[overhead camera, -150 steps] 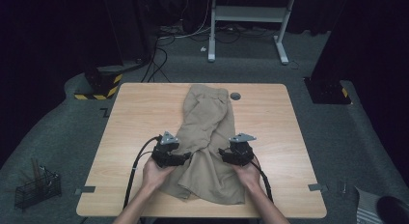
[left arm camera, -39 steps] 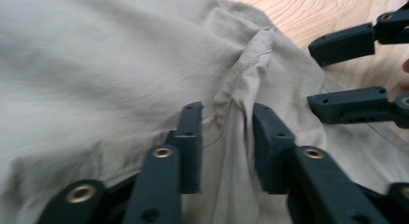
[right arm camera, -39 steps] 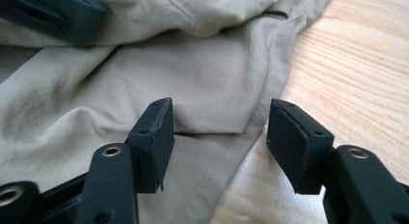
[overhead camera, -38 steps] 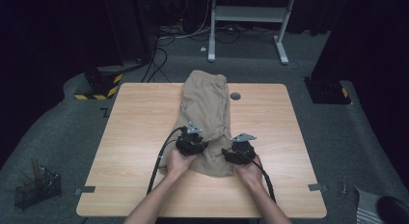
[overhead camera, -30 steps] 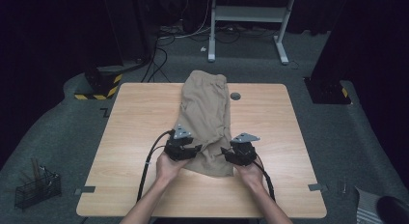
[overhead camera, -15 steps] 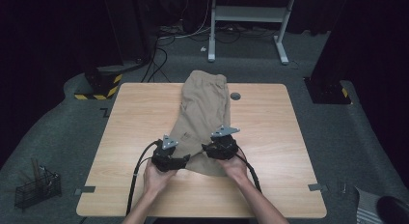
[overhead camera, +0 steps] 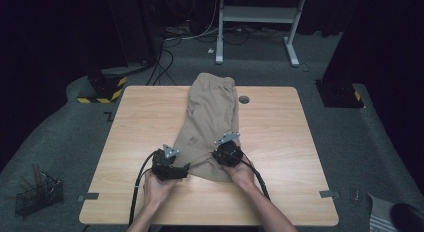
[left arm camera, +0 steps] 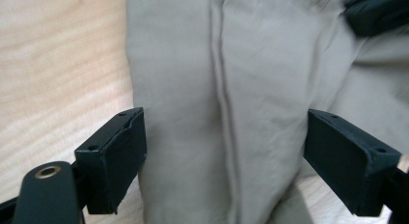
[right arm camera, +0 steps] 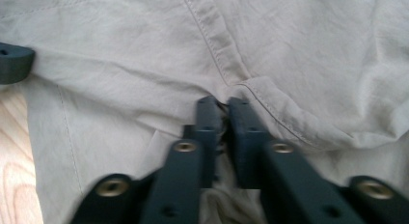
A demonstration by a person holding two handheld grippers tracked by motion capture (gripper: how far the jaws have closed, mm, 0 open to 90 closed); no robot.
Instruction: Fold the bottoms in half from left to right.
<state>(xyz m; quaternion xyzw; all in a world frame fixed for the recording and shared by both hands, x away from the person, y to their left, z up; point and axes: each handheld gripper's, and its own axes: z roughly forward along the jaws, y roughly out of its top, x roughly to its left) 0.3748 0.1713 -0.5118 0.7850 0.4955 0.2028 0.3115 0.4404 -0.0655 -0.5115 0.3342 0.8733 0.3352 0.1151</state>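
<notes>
Folding step in hand: the khaki trousers (overhead camera: 212,119) lie lengthwise on the worktop (overhead camera: 140,122). Your right hand-held gripper (right arm camera: 222,137) has just clamped the near hem; the left (left arm camera: 224,151) has opened, straddling the cloth ungripped. Next, close it on the hem.

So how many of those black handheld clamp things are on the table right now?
2. The left gripper sits at the near left edge of the beige trousers, jaws wide apart. The right gripper is at the near right part, jaws pinched shut on the cloth.

Trousers (overhead camera: 212,123): beige woven cloth, matt, creased. Table (overhead camera: 145,122): pale wood, smooth. Tongs: matt black plastic.
</notes>
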